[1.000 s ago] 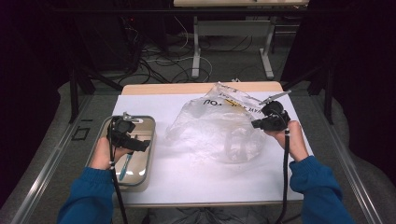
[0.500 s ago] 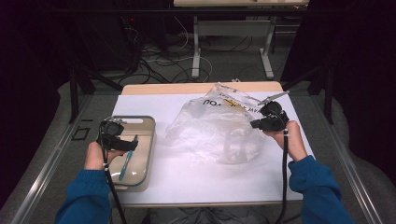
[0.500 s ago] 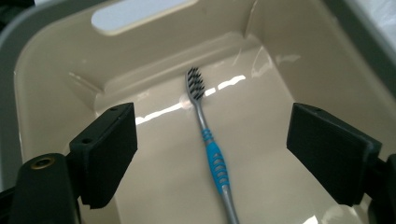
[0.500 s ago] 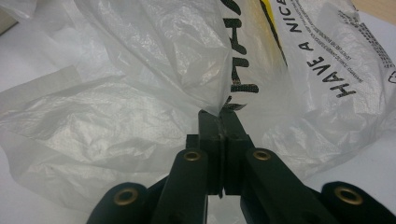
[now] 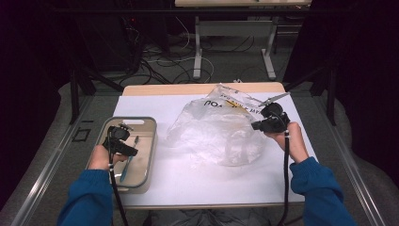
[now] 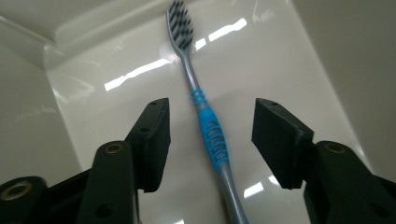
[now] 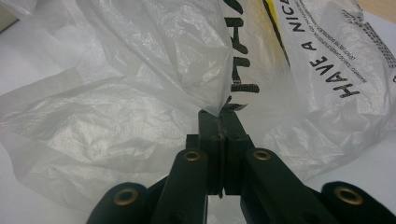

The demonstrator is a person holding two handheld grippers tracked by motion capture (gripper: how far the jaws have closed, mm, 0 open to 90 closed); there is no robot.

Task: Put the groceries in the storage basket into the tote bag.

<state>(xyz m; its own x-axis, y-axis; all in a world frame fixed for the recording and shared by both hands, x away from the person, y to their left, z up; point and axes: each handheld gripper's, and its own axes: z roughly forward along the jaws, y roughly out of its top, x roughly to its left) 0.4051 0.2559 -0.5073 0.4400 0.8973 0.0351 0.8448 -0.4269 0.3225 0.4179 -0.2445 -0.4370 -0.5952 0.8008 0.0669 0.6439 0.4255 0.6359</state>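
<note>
White sheet [image 5: 197, 174] covers the wooden table [image 5: 188, 88]; bare wood strip along the 12 o'clock edge. Beyond it, at 12 o'clock, grey metal table legs [image 5: 197, 47] on the floor, with loose cables [image 5: 160, 63] at 11 o'clock. Dark curtains [image 5: 357, 56] at 2 o'clock.

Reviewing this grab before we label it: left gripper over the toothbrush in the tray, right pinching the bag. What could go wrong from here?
1. The left gripper has just been closing around the toothbrush, pads not yet touching. The handle is thin, lies flat on the glossy tray and runs slightly askew between the pads, so it may twist or slip out.
2. The right gripper is shut on a thin fold of the plastic bag; the film may slide free or tear if pulled.
</note>
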